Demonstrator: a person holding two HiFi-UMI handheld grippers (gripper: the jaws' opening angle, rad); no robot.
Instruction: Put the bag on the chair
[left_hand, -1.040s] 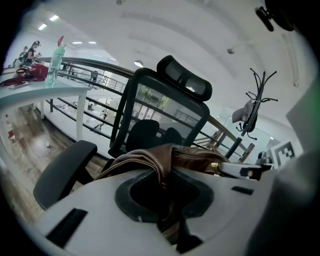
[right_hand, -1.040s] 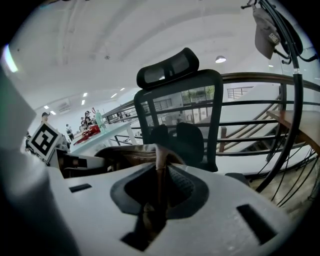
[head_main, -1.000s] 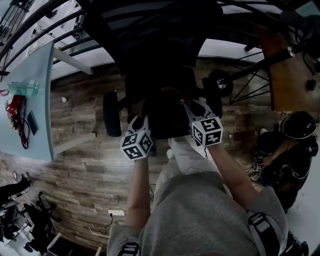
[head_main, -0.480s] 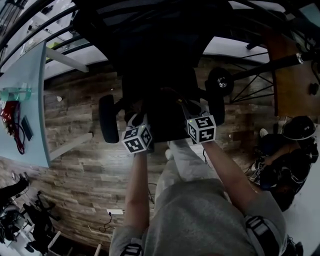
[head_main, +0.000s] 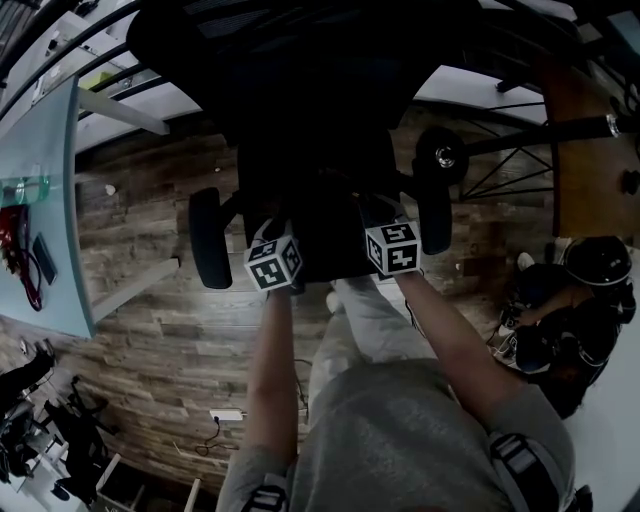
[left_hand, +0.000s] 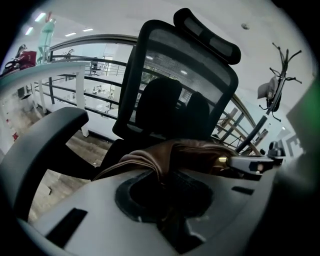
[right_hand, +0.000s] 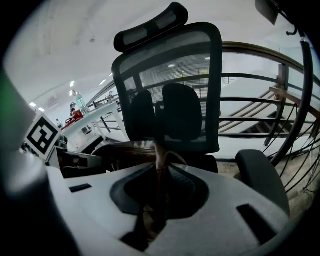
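left gripper (left_hand: 161, 187): closed tight on a fold of the brown bag (left_hand: 192, 156), at its 9 o'clock end
right gripper (right_hand: 159, 192): pinching the bag's thin edge, 3 o'clock end
bag: held between both, over the chair (right_hand: 170, 85) seat, backrest at 12 o'clock

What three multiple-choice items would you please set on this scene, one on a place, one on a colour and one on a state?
1. Where does the office chair stand relative to the bag?
A. Straight ahead, beyond it
B. Tipped over on the floor
C. On top of the table

2. What colour is the bag?
A. Green
B. Brown
C. White

3. What state is the left tool in?
A. Wide open and empty
B. Shut on a bottle
C. Shut on the bag

Answers: 1 A, the chair rises behind the bag in the left gripper view. 2 B, brown leather shows there. 3 C, its jaws pinch a fold of the bag.
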